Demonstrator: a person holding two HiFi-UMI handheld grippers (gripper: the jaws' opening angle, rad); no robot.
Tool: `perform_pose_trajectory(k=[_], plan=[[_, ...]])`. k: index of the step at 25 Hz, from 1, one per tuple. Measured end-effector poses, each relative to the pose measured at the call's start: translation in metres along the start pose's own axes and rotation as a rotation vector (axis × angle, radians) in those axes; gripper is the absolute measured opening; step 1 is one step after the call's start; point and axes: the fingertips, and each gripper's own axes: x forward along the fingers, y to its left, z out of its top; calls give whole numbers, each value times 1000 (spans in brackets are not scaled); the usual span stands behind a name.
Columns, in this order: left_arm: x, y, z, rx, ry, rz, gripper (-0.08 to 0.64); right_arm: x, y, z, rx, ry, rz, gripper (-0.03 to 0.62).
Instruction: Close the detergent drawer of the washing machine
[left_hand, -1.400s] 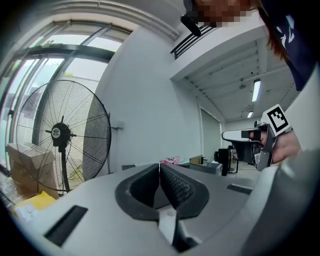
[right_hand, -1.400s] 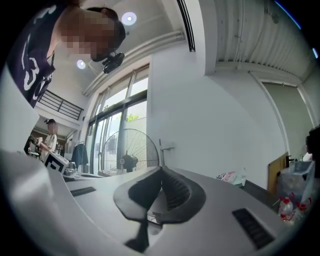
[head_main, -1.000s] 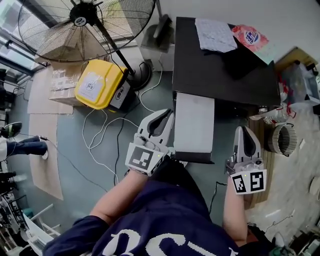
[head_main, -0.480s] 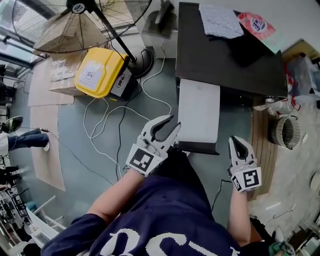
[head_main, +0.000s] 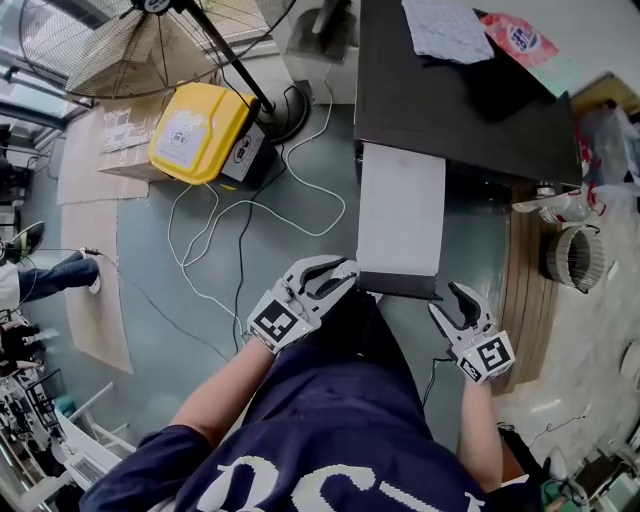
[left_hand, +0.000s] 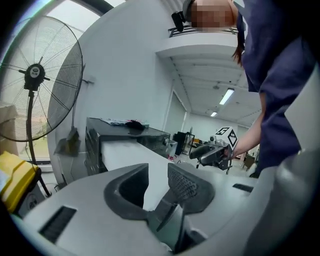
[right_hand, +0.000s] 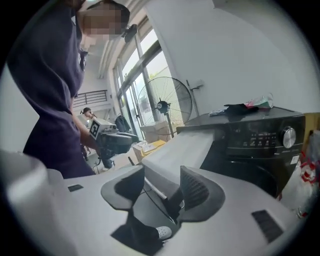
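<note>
Fully out, detergent drawer (head_main: 400, 220), sticking far from the washing machine (head_main: 450, 110), front end just beside left gripper (head_main: 335, 278) and right gripper (head_main: 445, 302). Jaws just been opening on both, wide apart, nothing between. Danger: shoving one corner only, skewing it, jamming halfway.

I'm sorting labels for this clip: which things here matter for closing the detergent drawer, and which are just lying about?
For the job: detergent drawer, pulled out; washing machine; left gripper and right gripper, jaws just opening, gripping nothing.
Lying about: fan; yellow box; cloth; basket.
</note>
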Motion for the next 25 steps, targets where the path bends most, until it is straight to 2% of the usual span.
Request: perform_pose_trajectory(k=[3, 8, 12, 16, 21, 25], plan=[[-1, -7, -17, -4, 41, -16, 135, 4, 0, -14, 16, 33, -4, 241], [3, -19, -42, -54, 105, -46, 172, 3, -3, -31, 26, 59, -4, 236], [9, -25, -51, -56, 132, -58, 179, 4, -3, -35, -4, 82, 13, 186], [14, -28, -52, -64, 132, -83, 155, 5, 3, -34, -16, 77, 43, 137], [15, -31, -52, -97, 128, -130, 109, 6, 2, -33, -20, 80, 52, 132], [15, -31, -51, -107, 128, -139, 104, 6, 2, -33, -7, 82, 49, 129]])
